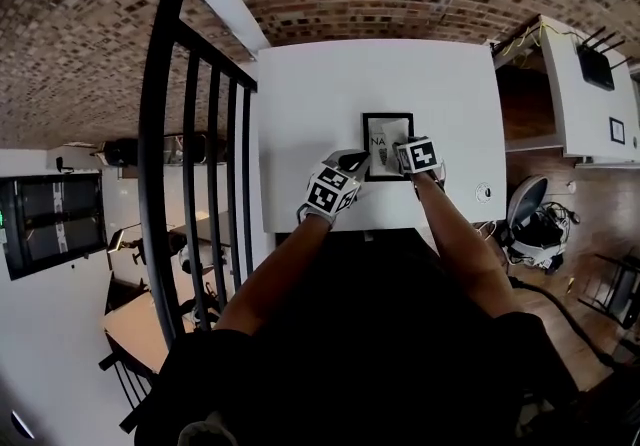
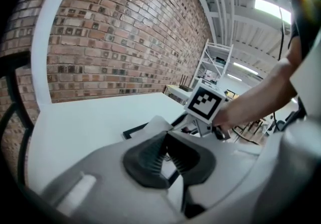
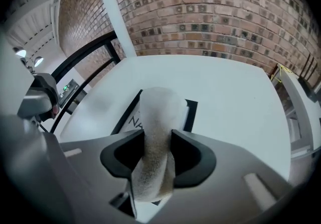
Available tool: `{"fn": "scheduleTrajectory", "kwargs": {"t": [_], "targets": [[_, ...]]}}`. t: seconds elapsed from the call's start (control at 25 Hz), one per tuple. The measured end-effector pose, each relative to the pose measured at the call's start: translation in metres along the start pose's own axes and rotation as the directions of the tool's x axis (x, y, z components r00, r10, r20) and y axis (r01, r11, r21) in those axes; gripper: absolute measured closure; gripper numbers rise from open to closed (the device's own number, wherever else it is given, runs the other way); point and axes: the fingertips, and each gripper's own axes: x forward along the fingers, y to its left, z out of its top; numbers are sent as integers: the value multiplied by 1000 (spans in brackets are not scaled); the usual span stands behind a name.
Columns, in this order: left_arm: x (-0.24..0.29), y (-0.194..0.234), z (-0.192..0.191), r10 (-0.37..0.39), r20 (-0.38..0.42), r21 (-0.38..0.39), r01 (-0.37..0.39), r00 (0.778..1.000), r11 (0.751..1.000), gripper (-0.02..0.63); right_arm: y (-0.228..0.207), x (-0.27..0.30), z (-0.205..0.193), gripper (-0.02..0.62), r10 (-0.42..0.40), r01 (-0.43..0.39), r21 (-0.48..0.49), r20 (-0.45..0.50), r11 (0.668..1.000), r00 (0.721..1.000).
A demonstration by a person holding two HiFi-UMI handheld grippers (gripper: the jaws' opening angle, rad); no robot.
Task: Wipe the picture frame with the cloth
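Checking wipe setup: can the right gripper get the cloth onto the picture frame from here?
Probably yes. The right gripper is shut on the cloth, which hangs over the flat-lying picture frame; nothing stands between.

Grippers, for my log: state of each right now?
Left gripper: closed, fingers together by the picture frame's edge.
Right gripper: closed on the cloth.
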Motion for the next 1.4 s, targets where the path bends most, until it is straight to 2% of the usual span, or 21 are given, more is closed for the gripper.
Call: {"fn": "scheduleTrajectory", "kwargs": {"t": [0.4, 0.52, 0.76, 0.96, 1.24, 1.4], "targets": [[5, -10, -2, -22, -5, 11, 22, 1000, 1000, 604, -50, -24, -20, 430, -70, 67, 119, 20, 991, 997], [4, -9, -3, -23, -2, 8, 23, 1000, 1000, 604, -51, -29, -21, 430, -55, 48, 165, 43, 985, 998], [0, -4, -9, -9, 2, -11, 9, 1000, 1000, 604, -3, -34, 2, 430, 44, -61, 162, 109, 985, 993], [-5, 2, -14, -4, 1, -21, 4, 1000, 1000, 604, 55, -22, 11, 430, 152, -162, 103, 97, 981, 983], [-14, 11, -25, -18, -4, -30, 18, 1000, 999, 604, 97, -4, -6, 430, 177, -178, 42, 30, 983, 984], [-16, 9, -31, -41, -11, -26, 40, 999, 999, 604, 101, 2, -24, 430, 158, -158, 34, -7, 987, 987]]}}
